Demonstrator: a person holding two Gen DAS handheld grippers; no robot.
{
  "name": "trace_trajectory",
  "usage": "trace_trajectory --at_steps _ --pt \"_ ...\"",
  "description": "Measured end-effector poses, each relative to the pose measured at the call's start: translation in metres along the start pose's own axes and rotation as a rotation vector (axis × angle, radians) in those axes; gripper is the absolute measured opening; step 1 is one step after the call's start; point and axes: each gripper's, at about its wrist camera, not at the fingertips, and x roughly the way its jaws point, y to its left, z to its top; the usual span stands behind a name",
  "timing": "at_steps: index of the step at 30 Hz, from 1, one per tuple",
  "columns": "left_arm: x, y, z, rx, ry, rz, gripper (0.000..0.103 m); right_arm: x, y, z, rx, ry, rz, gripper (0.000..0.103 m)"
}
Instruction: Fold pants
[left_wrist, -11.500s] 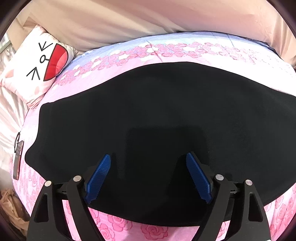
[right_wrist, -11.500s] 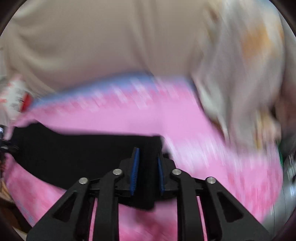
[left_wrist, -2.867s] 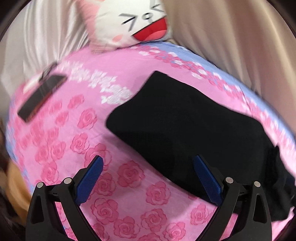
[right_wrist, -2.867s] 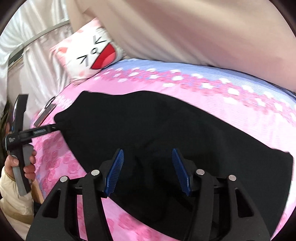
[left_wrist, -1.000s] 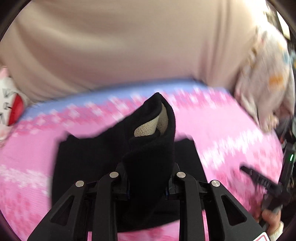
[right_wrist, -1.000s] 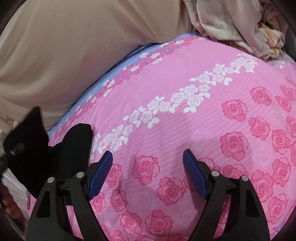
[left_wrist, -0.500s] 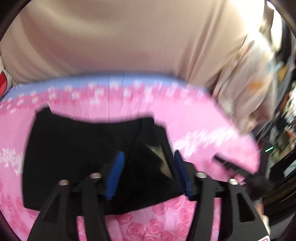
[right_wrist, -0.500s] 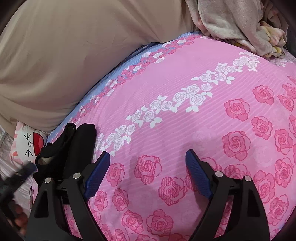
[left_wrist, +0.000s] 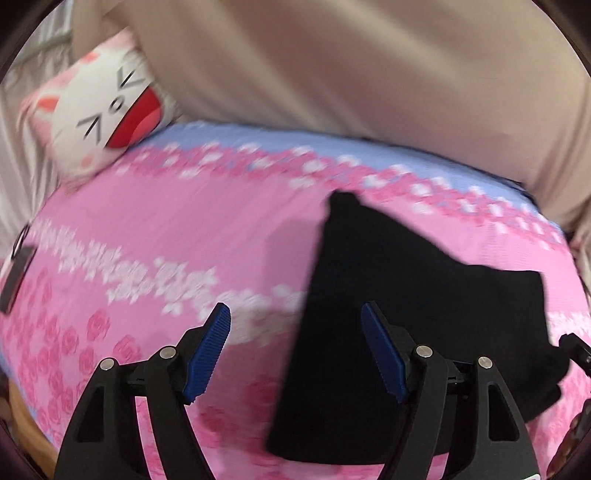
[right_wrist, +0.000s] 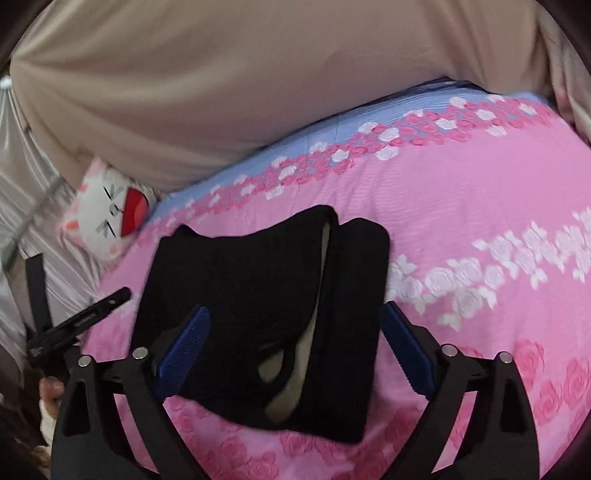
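The black pants (left_wrist: 413, 317) lie folded into a compact stack on the pink rose bedspread (left_wrist: 155, 236). In the right wrist view the pants (right_wrist: 258, 302) show a beige fleece lining at the folded edge. My left gripper (left_wrist: 295, 350) is open and empty, hovering at the stack's left edge. My right gripper (right_wrist: 291, 354) is open and empty, just above the stack's near side. The left gripper also shows at the left of the right wrist view (right_wrist: 79, 321).
A cat-face pillow (left_wrist: 107, 110) lies at the bed's far left, also in the right wrist view (right_wrist: 110, 210). A beige padded headboard (left_wrist: 332, 66) runs behind the bed. A dark flat device (left_wrist: 14, 275) lies at the bed's left edge.
My left gripper has let go of the pants, opened wide and swung left off the stack. My right gripper has moved left from bare bedspread to over the stack.
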Motion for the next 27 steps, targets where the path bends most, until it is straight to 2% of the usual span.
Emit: trace_trajectory --at_steps 1,2,3,5,8,10,11,12,13,14,15,16,19,21,24,27 --pt "0.004 0.007 -0.003 -0.002 0.015 0.007 0.071 0.009 0.002 -0.002 -0.007 0.021 0.000 0.085" --pt "0.008 0.010 -0.006 -0.002 0.029 0.016 0.071 0.021 0.009 -0.004 -0.036 0.047 -0.018 0.065" --pt "0.013 0.016 -0.008 -0.003 0.040 0.027 0.071 0.028 0.019 -0.006 -0.092 0.050 -0.068 0.061" --pt "0.020 0.020 -0.009 0.010 0.055 0.043 0.071 0.026 0.034 -0.006 -0.161 0.032 -0.116 0.044" --pt "0.025 0.026 -0.007 0.019 0.056 0.054 0.071 -0.011 0.041 0.008 -0.140 -0.060 -0.064 0.027" --pt "0.023 0.026 -0.003 0.019 0.041 0.028 0.071 -0.025 0.042 0.014 -0.152 -0.091 -0.090 0.024" --pt "0.023 0.024 -0.001 0.025 0.035 0.018 0.074 -0.023 0.036 0.013 -0.156 -0.082 -0.130 0.024" --pt "0.025 0.021 -0.001 0.034 0.028 0.019 0.077 -0.012 0.027 0.009 -0.149 -0.046 -0.160 0.024" --pt "0.027 0.019 -0.001 0.042 0.021 0.024 0.082 0.013 0.013 0.000 -0.134 0.050 -0.196 0.025" --pt "0.030 0.015 -0.004 0.059 0.011 0.043 0.082 0.023 0.003 -0.005 -0.106 0.068 -0.189 0.028" --pt "0.033 0.012 -0.005 0.076 0.010 0.065 0.082 0.017 -0.004 -0.007 -0.042 0.027 -0.144 0.028" --pt "0.035 0.010 -0.006 0.095 0.007 0.086 0.082 0.008 -0.002 -0.003 -0.009 0.014 -0.137 0.029" --pt "0.034 0.010 -0.007 0.121 -0.011 0.127 0.082 -0.029 0.024 0.016 -0.064 -0.129 -0.172 0.032" --pt "0.032 0.016 -0.007 0.091 -0.008 0.109 0.082 -0.035 0.062 0.035 -0.153 -0.137 -0.072 0.031" --pt "0.032 0.019 -0.010 0.083 0.010 0.090 0.082 -0.015 0.111 0.050 -0.253 -0.079 0.096 0.031" --pt "0.034 0.018 -0.016 0.097 0.014 0.119 0.082 0.037 0.161 0.053 -0.344 0.019 0.215 0.031"
